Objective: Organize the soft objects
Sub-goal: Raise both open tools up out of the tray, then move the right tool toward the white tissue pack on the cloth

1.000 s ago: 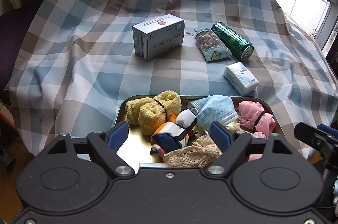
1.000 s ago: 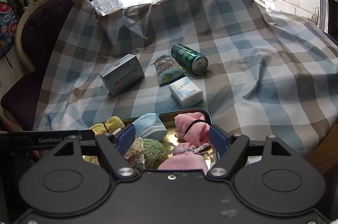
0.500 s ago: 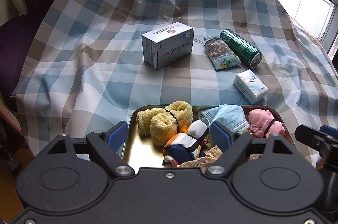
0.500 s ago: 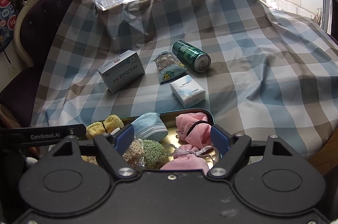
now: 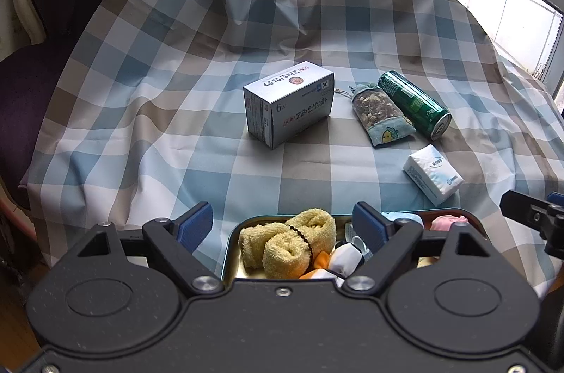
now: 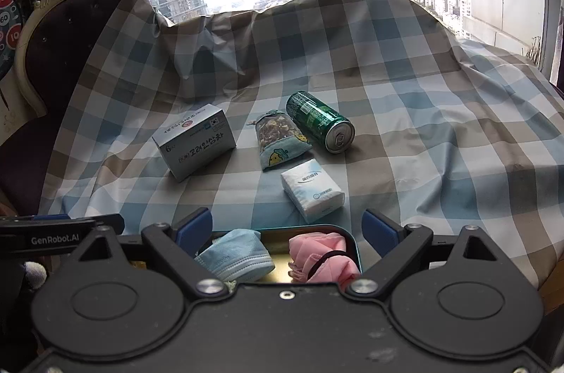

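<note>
A metal tray (image 5: 231,244) at the near table edge holds soft things: rolled yellow towels (image 5: 287,244), a blue face mask (image 6: 234,255), a pink cloth bundle (image 6: 322,255) and a white-and-orange piece (image 5: 343,262). My left gripper (image 5: 282,219) is open and empty above the tray's near left part. My right gripper (image 6: 287,227) is open and empty above the tray's right part (image 6: 352,241). A tissue pack (image 6: 312,190) and a cloth snack pouch (image 6: 278,142) lie on the checked cloth beyond the tray.
A white box (image 5: 289,103) and a green can (image 5: 414,103) on its side lie mid-table on the checked cloth (image 5: 141,126). A dark padded chair (image 6: 53,49) stands at the left. Windows are behind the table.
Both grippers have drawn back and lifted away from the tray, so less of its contents shows. Both stay open and empty.
</note>
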Available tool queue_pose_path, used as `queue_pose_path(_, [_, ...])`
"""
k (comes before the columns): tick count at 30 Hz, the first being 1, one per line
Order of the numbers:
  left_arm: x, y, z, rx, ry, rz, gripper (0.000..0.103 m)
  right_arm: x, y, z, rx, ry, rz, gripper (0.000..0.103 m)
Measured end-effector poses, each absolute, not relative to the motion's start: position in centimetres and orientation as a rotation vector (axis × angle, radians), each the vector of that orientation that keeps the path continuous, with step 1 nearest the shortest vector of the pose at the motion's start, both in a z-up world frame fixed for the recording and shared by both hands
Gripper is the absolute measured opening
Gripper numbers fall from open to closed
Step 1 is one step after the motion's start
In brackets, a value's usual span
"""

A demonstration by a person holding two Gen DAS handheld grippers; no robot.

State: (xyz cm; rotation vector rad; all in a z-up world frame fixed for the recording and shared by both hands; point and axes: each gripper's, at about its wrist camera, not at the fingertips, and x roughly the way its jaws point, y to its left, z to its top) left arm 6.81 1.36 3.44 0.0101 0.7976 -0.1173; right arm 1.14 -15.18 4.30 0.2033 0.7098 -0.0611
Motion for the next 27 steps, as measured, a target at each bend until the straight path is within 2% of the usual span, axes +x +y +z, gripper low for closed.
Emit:
queue_pose_path(10, [10.1,0.4,2.7,0.042,0.811,-0.111,0.083,5.7,-16.2,2.7,0.18,0.737,-0.061,0.094])
queue_pose_path(27, [14.7,0.0,-0.3,0.055,0.935,-0.119,0.084,13.9,-16.9,-2.9,0.335,0.972,0.033,0.092])
